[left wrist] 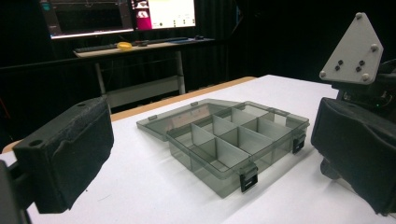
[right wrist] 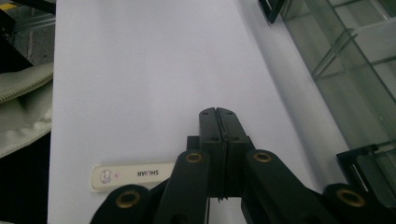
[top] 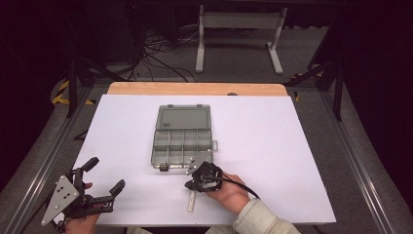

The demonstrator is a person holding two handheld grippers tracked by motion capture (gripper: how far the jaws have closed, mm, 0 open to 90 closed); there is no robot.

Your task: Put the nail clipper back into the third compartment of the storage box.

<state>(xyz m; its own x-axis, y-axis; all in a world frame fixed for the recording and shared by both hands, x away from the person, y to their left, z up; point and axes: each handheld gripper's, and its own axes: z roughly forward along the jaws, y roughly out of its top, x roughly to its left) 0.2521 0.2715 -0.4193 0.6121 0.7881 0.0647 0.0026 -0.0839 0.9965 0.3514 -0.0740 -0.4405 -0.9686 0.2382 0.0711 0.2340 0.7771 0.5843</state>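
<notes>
A grey see-through compartment box lies open mid-table, its lid flat on the far side and its compartments empty. My right gripper rests by the box's near right corner with its jaws pressed shut and nothing between them. A white labelled strip lies on the sheet beneath it and sticks out toward me. My left gripper stands open at the near left corner, well away from the box. Its padded fingers frame the box from a distance.
A white sheet covers the table, with a wooden edge at the far side. Beyond stand a white frame and floor cables. Monitors glow in the background. A pale sleeve enters at the bottom.
</notes>
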